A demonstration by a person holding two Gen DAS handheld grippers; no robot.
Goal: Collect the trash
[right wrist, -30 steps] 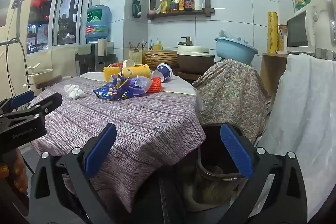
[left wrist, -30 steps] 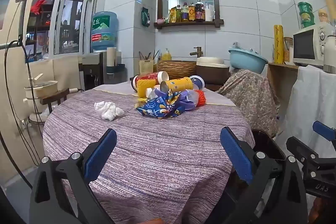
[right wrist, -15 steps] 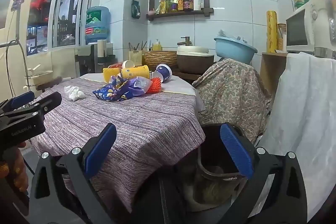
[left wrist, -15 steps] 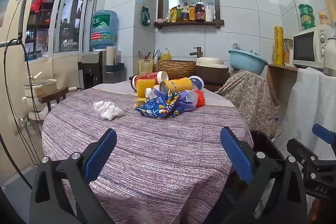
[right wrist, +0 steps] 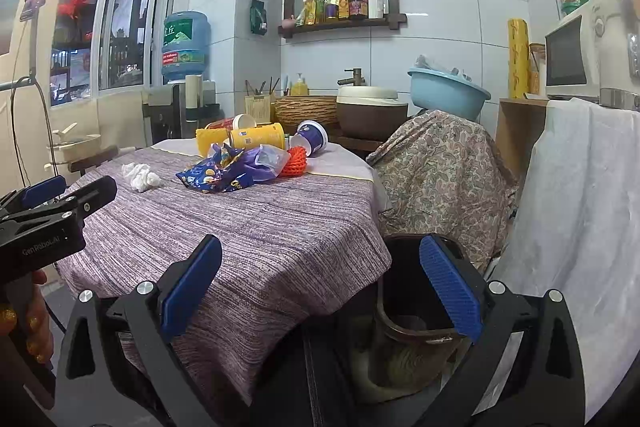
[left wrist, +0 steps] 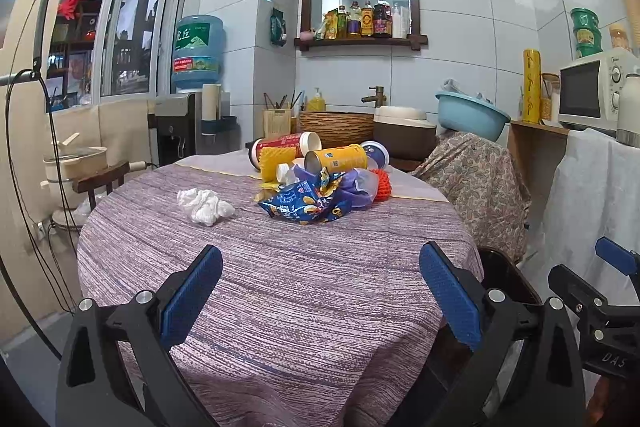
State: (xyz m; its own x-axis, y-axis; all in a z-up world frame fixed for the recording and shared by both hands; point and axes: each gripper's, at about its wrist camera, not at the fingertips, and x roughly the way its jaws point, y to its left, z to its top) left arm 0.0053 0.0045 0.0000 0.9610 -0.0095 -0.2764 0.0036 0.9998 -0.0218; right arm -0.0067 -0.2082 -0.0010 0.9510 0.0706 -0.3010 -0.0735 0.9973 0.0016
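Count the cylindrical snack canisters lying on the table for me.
2: a red canister on its side at the back left of the trash pile, and a yellow canister lying in front of it, open end facing left. Wrappers could hide more.

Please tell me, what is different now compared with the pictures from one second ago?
Almost nothing. The left gripper drifted slightly, so the table view shifted a little. Nothing was taken or released: both the left and right gripper keep open, empty jaws. The tissue, snack bag and bin stayed put.
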